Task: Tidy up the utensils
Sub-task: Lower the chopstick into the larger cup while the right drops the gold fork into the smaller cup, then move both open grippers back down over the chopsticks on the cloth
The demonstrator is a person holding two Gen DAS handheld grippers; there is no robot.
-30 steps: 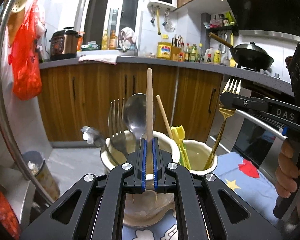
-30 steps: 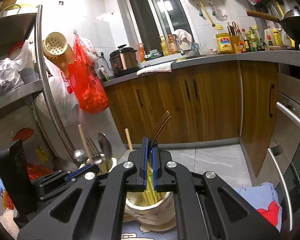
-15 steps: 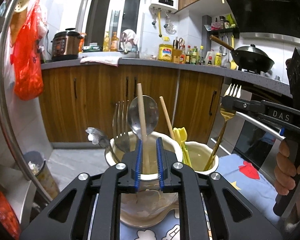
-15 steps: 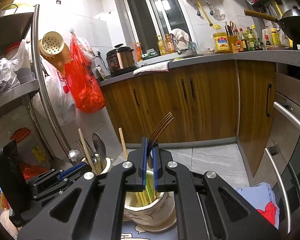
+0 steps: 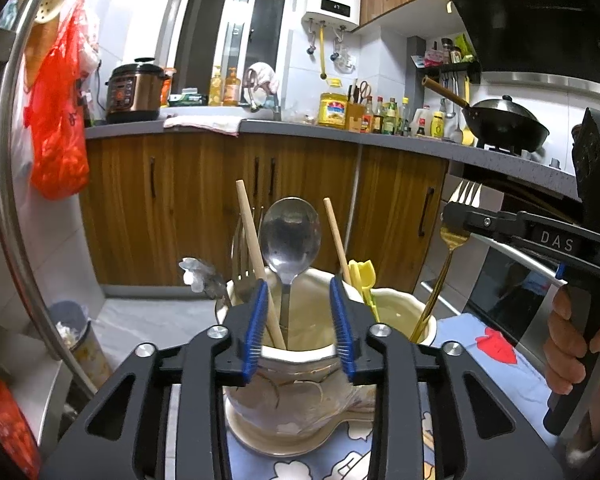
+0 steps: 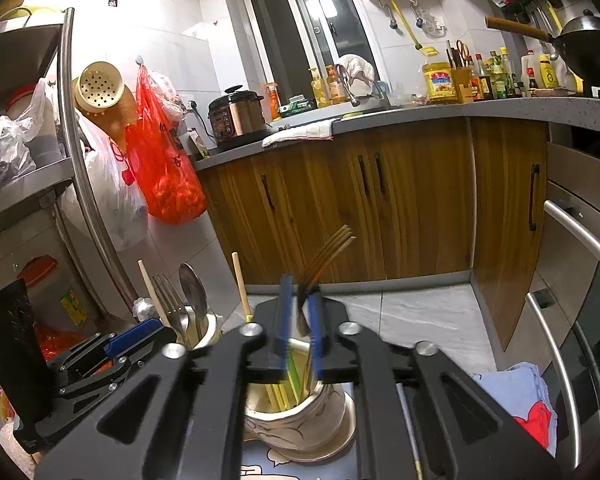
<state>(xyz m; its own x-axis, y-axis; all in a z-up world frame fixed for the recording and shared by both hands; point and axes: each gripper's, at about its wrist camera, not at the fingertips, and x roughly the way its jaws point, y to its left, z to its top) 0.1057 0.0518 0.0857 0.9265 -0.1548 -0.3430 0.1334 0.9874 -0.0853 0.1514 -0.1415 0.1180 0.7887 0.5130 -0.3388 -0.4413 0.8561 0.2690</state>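
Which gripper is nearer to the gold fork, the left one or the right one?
Right. The right gripper has the gold fork between its just-opened jaws, above the right holder. The left gripper stands at the neighbouring holder, beside the wooden chopstick.

Blue cartoon-print cloth (image 5: 496, 364) covers surface; two cream ceramic holders (image 5: 300, 392) (image 5: 400, 312) stand side by side on it.

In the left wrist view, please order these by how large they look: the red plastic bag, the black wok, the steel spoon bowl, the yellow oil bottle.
1. red plastic bag
2. black wok
3. steel spoon bowl, but it is much nearer the camera, so its true rank is unsure
4. yellow oil bottle
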